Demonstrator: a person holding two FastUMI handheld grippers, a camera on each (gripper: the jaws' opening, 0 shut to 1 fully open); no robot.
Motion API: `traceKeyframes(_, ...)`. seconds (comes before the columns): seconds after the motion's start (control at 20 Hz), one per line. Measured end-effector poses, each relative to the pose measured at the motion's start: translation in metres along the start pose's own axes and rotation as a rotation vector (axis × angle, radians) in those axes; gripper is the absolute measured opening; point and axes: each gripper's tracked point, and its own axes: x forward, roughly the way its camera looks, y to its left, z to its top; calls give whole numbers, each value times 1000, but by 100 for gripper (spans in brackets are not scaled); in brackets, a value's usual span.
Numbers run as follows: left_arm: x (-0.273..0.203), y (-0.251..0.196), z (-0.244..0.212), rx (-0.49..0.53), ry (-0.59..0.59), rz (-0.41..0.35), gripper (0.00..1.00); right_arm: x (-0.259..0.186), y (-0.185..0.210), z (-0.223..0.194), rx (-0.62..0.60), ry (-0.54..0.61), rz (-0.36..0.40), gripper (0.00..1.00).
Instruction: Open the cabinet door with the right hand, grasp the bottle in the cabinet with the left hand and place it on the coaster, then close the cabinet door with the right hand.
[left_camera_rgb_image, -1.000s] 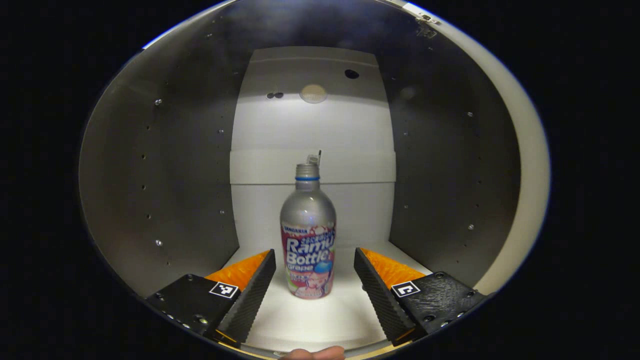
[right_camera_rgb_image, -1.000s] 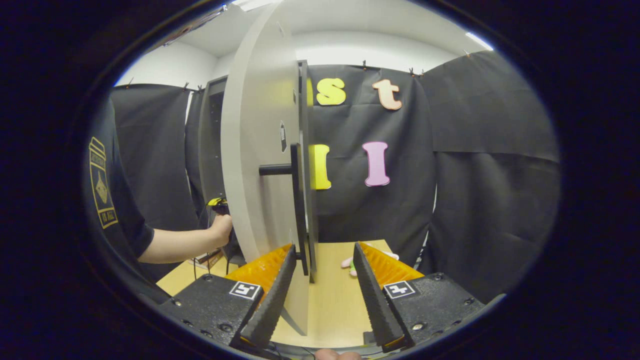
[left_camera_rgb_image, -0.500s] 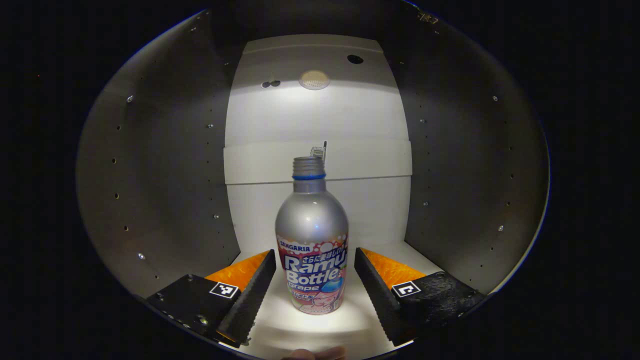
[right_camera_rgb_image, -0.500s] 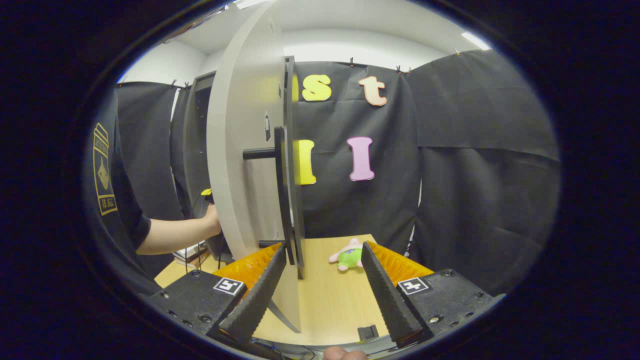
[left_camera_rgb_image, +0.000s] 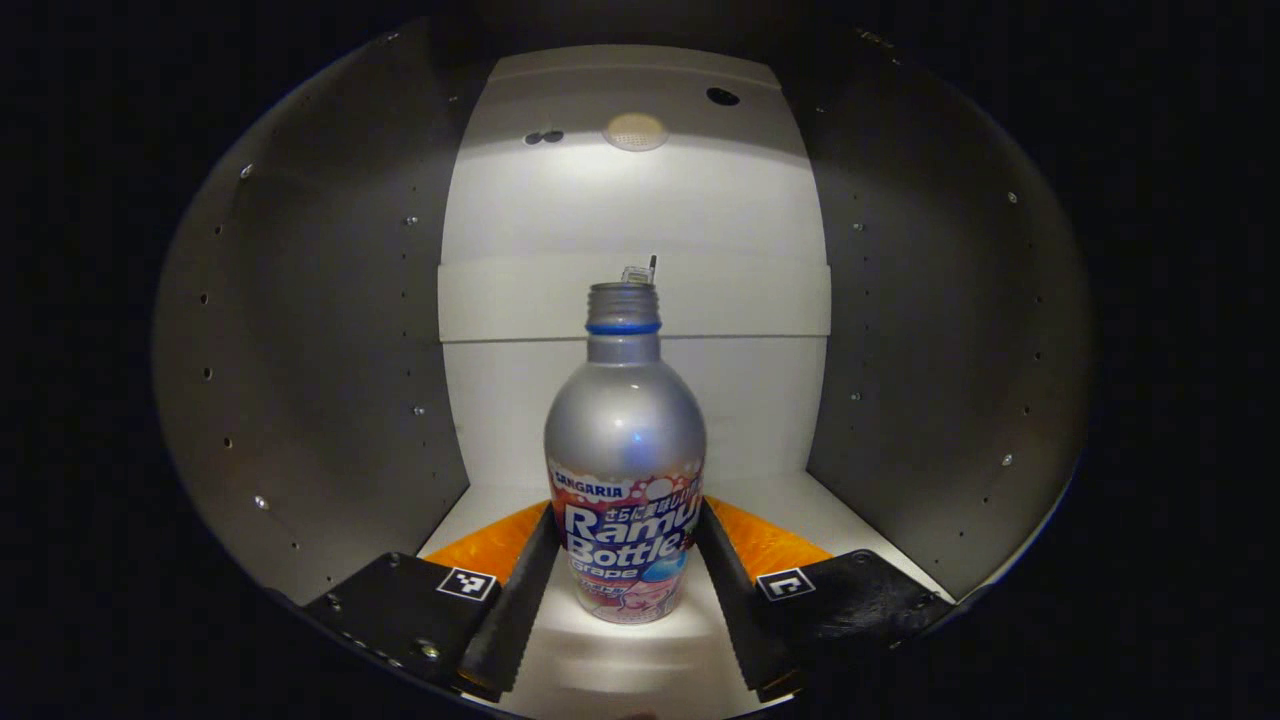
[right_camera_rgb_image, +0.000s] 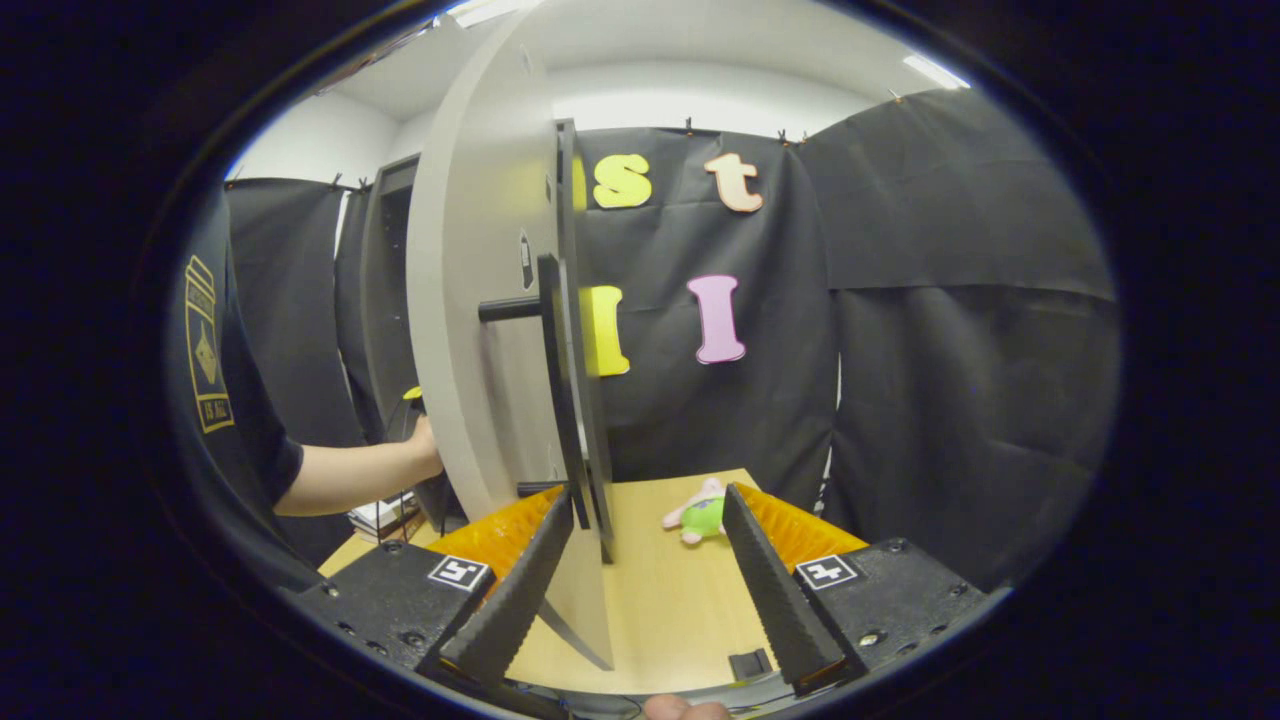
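Note:
A silver bottle with a colourful label and no cap stands upright on the white floor of the cabinet. My left gripper is inside the cabinet, its two fingers against the label's left and right sides. In the right gripper view the grey cabinet door stands swung open, edge-on, with its black bar handle facing me. My right gripper is open and holds nothing; its left finger is just beside the lower end of the handle.
Dark cabinet side walls close in on both sides of the bottle. A person's arm reaches behind the door. A small pink and green plush toy lies on the wooden table.
My left gripper moved deeper into the cabinet until the bottle sat between its fingers, then the fingers closed onto it. The right gripper drew slightly back from the door handle.

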Motion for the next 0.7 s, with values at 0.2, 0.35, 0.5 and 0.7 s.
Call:
traceKeyframes(0.2, -12, -3, 10, 11, -26, 0, 77, 3, -1, 1, -2, -1, 1, 96)
traceKeyframes(0.35, -36, -8, 7, 0, -25, 4, 77, 5, 0, -1, 31, -6, 26, 97)
traceKeyframes(0.5, -65, -15, 13, 50, -83, -10, 77, 6, 0, -4, 95, -10, 44, 96)
traceKeyframes(0.7, -102, -21, 18, 115, -127, -54, 76, 8, 0, -28, 122, 59, 44, 98)
